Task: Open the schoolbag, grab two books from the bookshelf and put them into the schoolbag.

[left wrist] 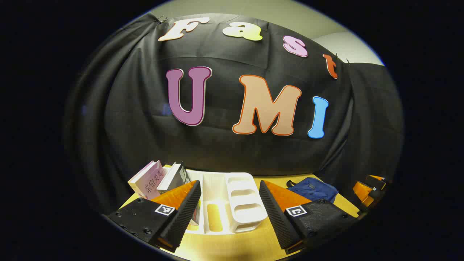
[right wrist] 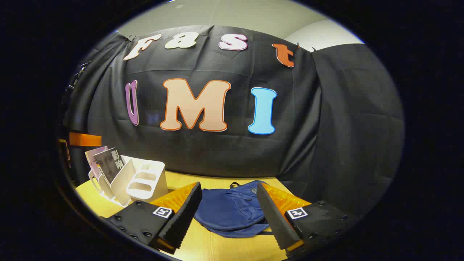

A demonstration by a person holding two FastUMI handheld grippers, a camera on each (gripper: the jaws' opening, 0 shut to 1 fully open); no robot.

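A white bookshelf stands on the yellow table, right ahead of my open left gripper. Two books lean in its left slots: a pink one and a dark-covered one. The blue schoolbag lies flat farther right. In the right gripper view, the schoolbag lies closed just beyond my open right gripper, with nothing between its fingers. The bookshelf and the books sit to the left there.
The other gripper shows at the right edge of the left gripper view. An orange part shows at the left edge of the right gripper view. Black cloth walls close off the table's back and sides.
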